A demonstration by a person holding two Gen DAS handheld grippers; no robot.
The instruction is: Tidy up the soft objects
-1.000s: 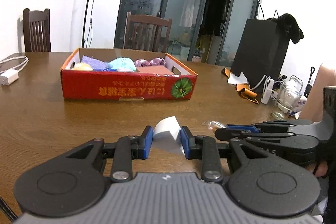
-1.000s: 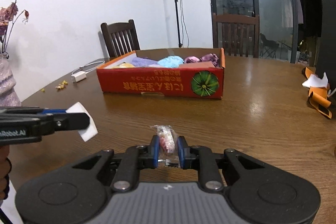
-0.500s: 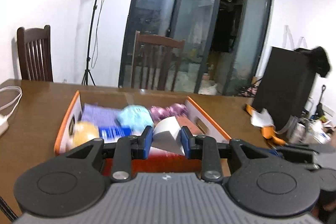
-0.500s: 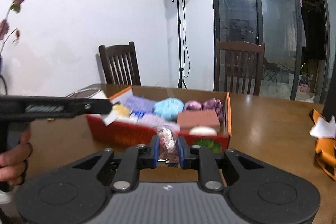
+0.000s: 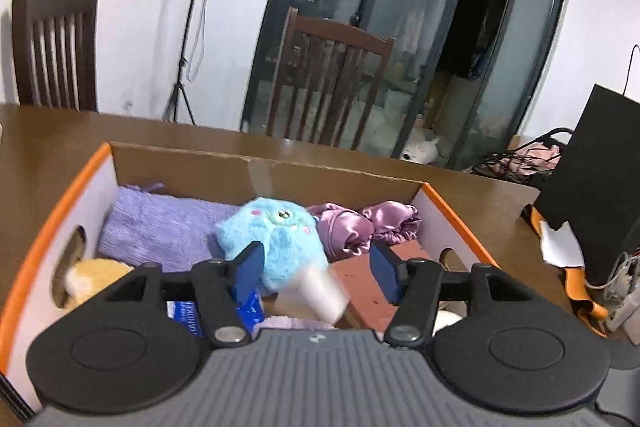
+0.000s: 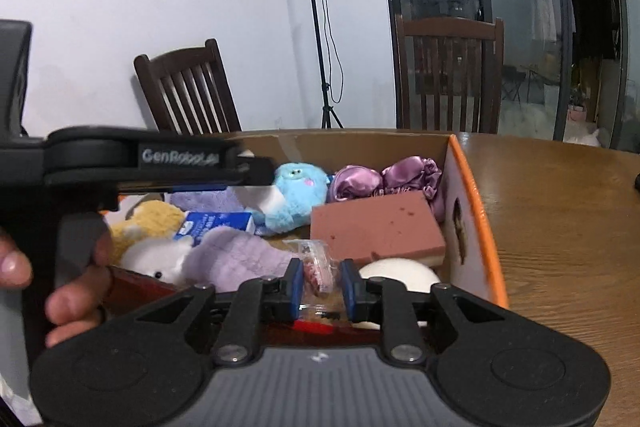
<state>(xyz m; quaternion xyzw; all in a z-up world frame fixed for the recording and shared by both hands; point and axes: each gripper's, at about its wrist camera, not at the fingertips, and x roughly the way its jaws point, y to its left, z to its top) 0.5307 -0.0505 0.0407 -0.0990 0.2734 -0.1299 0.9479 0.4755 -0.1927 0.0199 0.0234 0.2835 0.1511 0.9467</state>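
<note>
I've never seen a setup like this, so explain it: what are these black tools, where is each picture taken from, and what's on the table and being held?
No robot here: a person holds a claw tool in each hand, each with a camera looking along its two fingers. One picture is from the left claw, the other from the right claw, which also shows the hand gripping the left tool. On the wooden table sits a cardboard box holding a blue plush, a purple towel, satin cloth and a brownish sponge block. Both claws are over the box and have just been opening: the left stands wide, a blurred white piece loose between its fingers; a small clear packet sits between the right one's, apparently released.
</note>
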